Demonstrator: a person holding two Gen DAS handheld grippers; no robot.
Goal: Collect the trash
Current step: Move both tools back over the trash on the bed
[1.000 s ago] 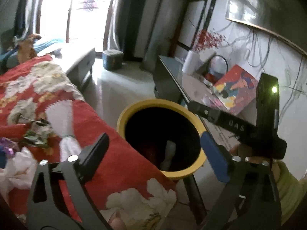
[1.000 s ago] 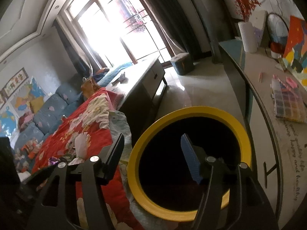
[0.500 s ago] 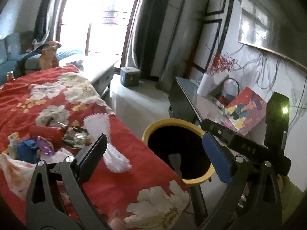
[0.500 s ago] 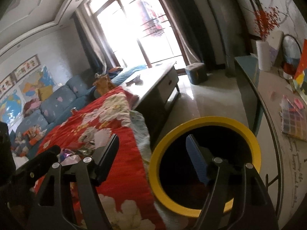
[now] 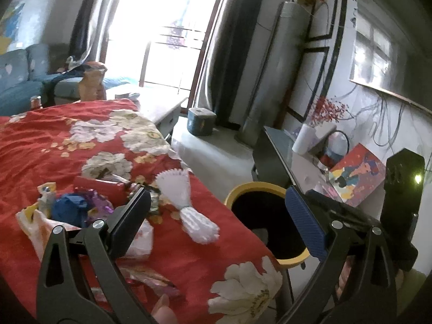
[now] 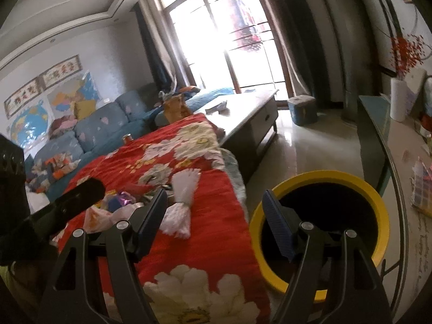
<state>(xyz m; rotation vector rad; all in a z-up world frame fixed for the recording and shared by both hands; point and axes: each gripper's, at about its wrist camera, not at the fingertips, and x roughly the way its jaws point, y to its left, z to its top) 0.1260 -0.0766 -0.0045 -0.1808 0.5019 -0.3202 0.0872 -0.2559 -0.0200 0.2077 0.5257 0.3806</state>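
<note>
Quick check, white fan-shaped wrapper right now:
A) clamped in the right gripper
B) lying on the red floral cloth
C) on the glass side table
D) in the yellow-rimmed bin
B: the white fan-shaped wrapper lies flat on the red floral cloth, beside the pile of wrappers; the yellow-rimmed bin sits off to the side, and the right gripper is open with nothing between its fingers.

A red cloth (image 5: 54, 145) with big white and yellow flowers is seen. A black bin (image 6: 321, 208) is ringed with a yellow rim. A blue ball of trash (image 5: 68, 209) and a white frilly paper (image 5: 186, 202) are seen near the cloth's edge.
</note>
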